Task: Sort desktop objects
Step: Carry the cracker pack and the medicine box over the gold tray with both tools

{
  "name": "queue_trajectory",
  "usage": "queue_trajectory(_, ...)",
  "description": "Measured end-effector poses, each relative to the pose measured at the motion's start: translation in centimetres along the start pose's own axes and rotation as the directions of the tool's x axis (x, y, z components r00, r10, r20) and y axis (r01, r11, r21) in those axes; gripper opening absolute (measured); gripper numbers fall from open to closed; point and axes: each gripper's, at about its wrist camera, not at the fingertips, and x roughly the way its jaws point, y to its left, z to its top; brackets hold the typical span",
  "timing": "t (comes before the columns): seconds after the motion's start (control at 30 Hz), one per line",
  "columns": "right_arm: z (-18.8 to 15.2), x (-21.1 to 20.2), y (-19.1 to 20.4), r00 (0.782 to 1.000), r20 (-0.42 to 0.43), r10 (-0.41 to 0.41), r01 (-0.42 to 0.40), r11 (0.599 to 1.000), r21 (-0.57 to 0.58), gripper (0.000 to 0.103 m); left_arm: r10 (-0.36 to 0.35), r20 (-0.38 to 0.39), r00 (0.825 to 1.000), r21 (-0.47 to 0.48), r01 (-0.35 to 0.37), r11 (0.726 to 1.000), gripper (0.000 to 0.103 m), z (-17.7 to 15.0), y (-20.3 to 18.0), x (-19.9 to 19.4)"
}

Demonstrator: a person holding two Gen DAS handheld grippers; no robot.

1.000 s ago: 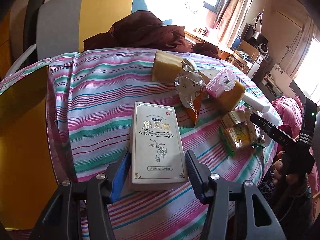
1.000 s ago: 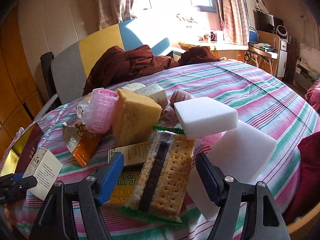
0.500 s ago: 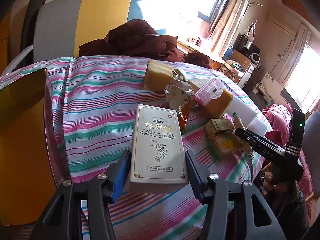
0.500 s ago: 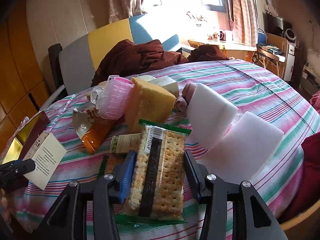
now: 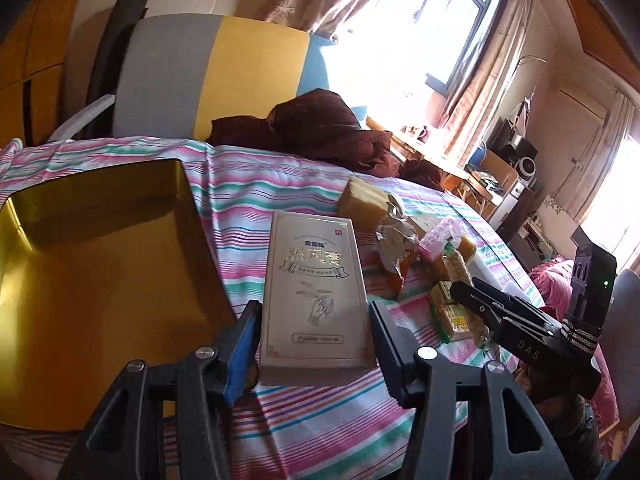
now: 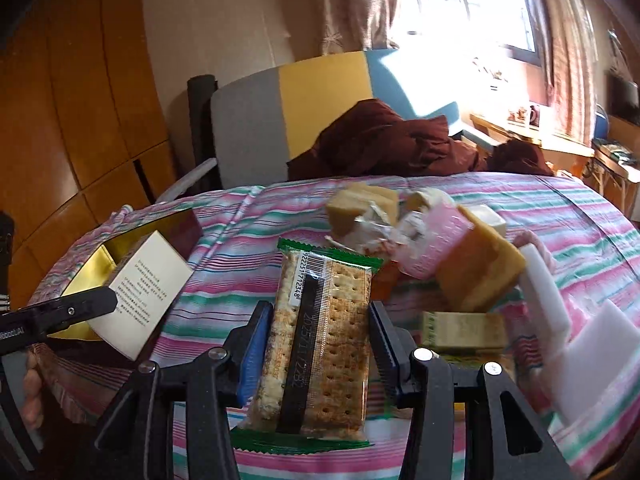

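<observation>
Left gripper [image 5: 314,344] nearest the lens, jaws closed against both long sides of a pale printed box [image 5: 314,294], box lifted clear of the striped cloth [image 5: 248,204] on the desk. Just left of it, a gold-lined tray [image 5: 96,264], open and lying flat. Beyond the box, a loose heap: yellow sponge block [image 5: 362,200], crumpled snack bag [image 5: 394,240], pink plastic case [image 5: 438,238]. Farther back, a dark red garment [image 5: 316,132] over a grey, yellow and blue chair back [image 5: 208,76].

Right gripper [image 6: 316,346] likewise clamped, jaws pressing the edges of a cracker packet [image 6: 320,344], green-trimmed, barcode side up, held above the cloth. Off to its right, white foam blocks [image 6: 592,356] and a small green-labelled pack [image 6: 464,332]. Behind the packet, the same heap, somewhat blurred. At far left, the box again, over the tray.
</observation>
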Motion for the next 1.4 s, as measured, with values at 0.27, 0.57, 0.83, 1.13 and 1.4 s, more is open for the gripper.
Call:
queue_trajectory(0.27,1.5,3.2,8.5,0.990,-0.024,0.135,-0.138,0.981,-0.139,0.049,0.055,0.063,0.997,-0.058,-0.052,0.997,0.044,0.3,3.7,-3.4)
queue_trajectory(0.57,0.9,8.5,10.7,0.987,-0.047,0.155,-0.159,0.981,-0.111,0.048,0.075,0.081,0.994,-0.051,-0.071,0.996,0.033,-0.5,5.3,-4.0)
queue_trajectory(0.83,1.5,6.9,8.3,0.990,0.010,0.142,-0.142,0.988,-0.058,0.048,-0.083,-0.019,0.996,0.078,0.085,0.993,0.056,-4.1,2.1,-4.0)
queue_trajectory(1.13,2.3,4.5,5.4,0.989,0.074,0.129,-0.130,0.991,0.010,0.048,-0.044,-0.097,0.994,0.256,0.068,0.964,0.059,-5.7,-2.7,-1.2)
queue_trajectory(1.4,2.1,3.5,4.7,0.987,0.095,0.131,-0.133,0.991,0.015,0.048,0.013,-0.152,0.988,0.272,0.029,0.962,0.059,-6.2,-3.5,2.1)
